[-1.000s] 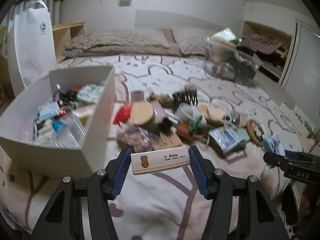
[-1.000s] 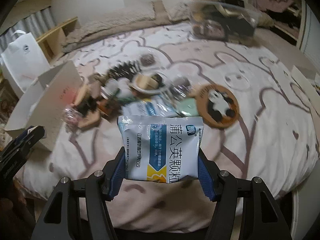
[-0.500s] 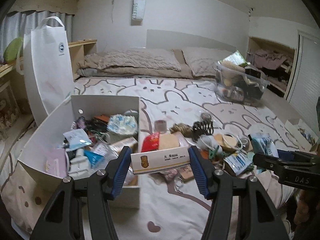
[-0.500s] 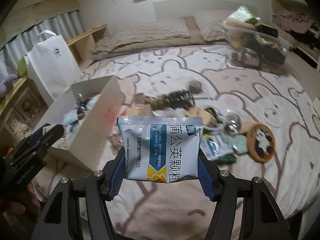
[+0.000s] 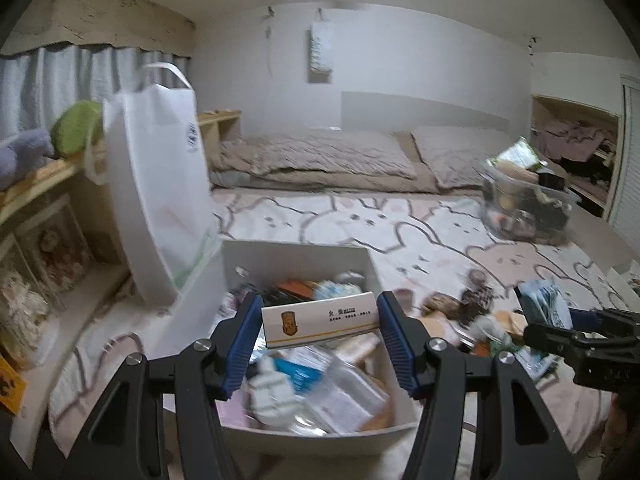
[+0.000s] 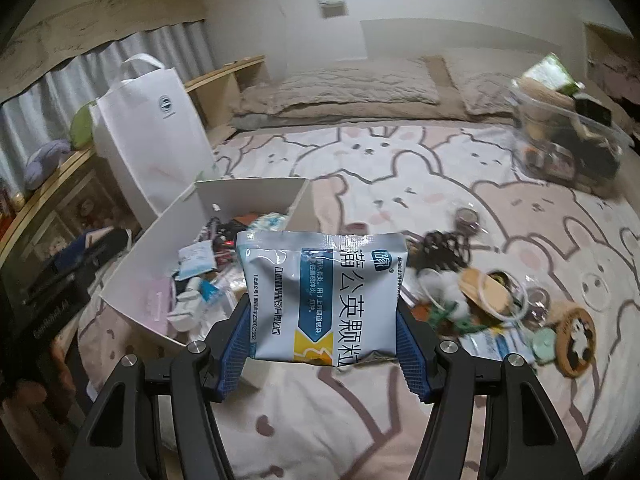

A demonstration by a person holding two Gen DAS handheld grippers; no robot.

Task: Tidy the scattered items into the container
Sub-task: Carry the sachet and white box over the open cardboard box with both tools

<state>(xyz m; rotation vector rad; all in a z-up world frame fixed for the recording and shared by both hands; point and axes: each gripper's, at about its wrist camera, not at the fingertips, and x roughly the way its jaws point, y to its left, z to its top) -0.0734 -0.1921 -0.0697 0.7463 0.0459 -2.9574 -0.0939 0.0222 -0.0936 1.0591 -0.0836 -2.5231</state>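
My left gripper (image 5: 319, 320) is shut on a small white card box (image 5: 320, 322) with a gold emblem, held above the open white container (image 5: 296, 256) that holds several small items. My right gripper (image 6: 323, 322) is shut on a blue-and-white medicine sachet (image 6: 322, 296), held upright above the bed, to the right of the container's (image 6: 248, 196) near corner. In the left wrist view the right gripper (image 5: 560, 332) with the sachet (image 5: 544, 306) shows at the right edge. Scattered items (image 6: 480, 292) lie on the bedsheet right of the container.
A white tote bag (image 5: 160, 184) stands left of the container beside a wooden shelf (image 5: 44, 176). A clear bin (image 6: 568, 140) of things sits at the far right of the bed, pillows (image 5: 328, 156) at its head. A round panda coaster (image 6: 576, 336) lies near the right.
Both grippers rose and swung left toward the container with their loads. The container now lies directly under the left gripper's box; the scattered pile has slid to the right in both views.
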